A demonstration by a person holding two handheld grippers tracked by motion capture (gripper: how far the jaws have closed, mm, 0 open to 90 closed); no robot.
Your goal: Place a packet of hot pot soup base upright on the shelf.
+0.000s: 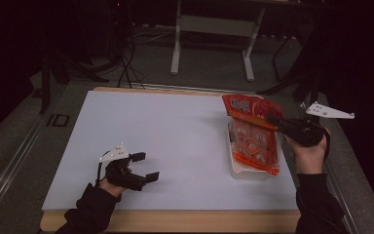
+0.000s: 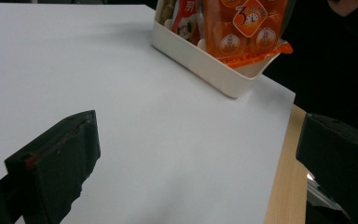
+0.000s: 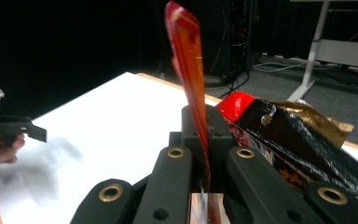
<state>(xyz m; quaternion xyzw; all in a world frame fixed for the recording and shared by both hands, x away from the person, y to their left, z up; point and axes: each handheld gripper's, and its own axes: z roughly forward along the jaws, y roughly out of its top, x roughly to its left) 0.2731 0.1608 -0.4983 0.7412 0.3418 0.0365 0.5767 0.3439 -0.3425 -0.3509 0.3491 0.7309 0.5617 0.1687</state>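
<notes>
Resting near the table's front edge, left gripper (image 1: 143,167) sits idle, jaws wide apart and empty, out of the way. Right gripper (image 1: 278,122) has its jaws clamped on the top seam of the red-orange snack bag (image 1: 252,139), holding it over the white tray (image 2: 200,65), probably to seat it inside. Bag print shows a "3" clock badge (image 2: 250,17); the Chinese text is unreadable. A desk frame (image 1: 214,36) stands beyond the table.

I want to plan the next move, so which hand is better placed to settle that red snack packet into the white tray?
Right. The right gripper is shut on the red packet directly over the white tray. The left gripper rests open on the white sheet, far from the tray.
</notes>
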